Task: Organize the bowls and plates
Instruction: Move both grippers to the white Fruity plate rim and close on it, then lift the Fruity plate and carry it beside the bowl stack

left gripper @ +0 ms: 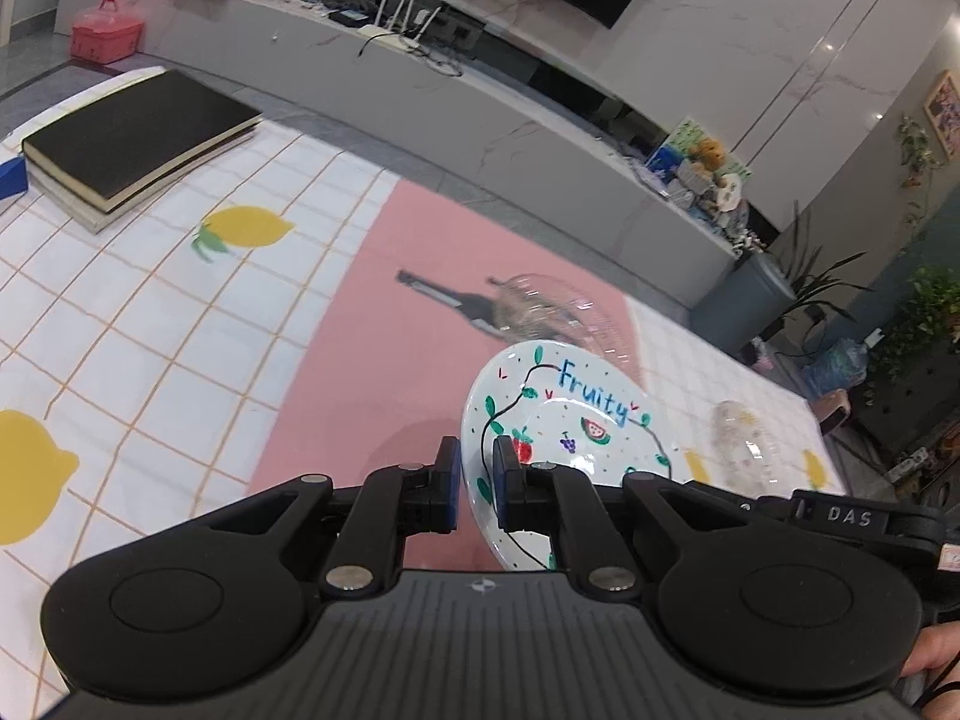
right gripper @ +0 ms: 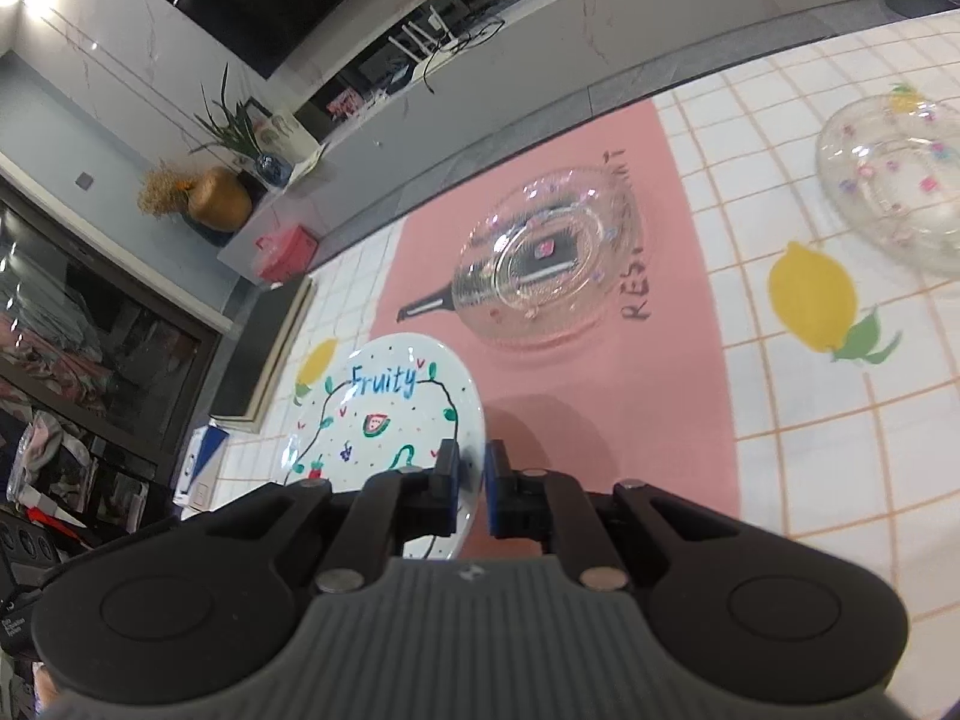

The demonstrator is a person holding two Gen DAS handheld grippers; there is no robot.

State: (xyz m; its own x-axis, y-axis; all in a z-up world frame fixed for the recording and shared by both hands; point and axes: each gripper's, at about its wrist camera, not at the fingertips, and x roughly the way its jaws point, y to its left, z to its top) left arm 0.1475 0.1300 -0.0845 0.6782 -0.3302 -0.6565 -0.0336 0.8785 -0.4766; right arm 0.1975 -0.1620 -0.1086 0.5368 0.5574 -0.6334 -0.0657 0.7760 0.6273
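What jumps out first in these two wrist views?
The white "Fruity" plate, painted with fruit, is pinched at its rim by both the left gripper and the right gripper, one on each side. Beyond it, a clear glass bowl sits on the pink placemat, and a second clear bowl rests on the lemon-print tablecloth to the right.

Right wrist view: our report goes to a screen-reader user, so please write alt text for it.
The right gripper is shut on the rim of a white "Fruity" plate. Beyond it, a clear glass bowl sits on a pink placemat.
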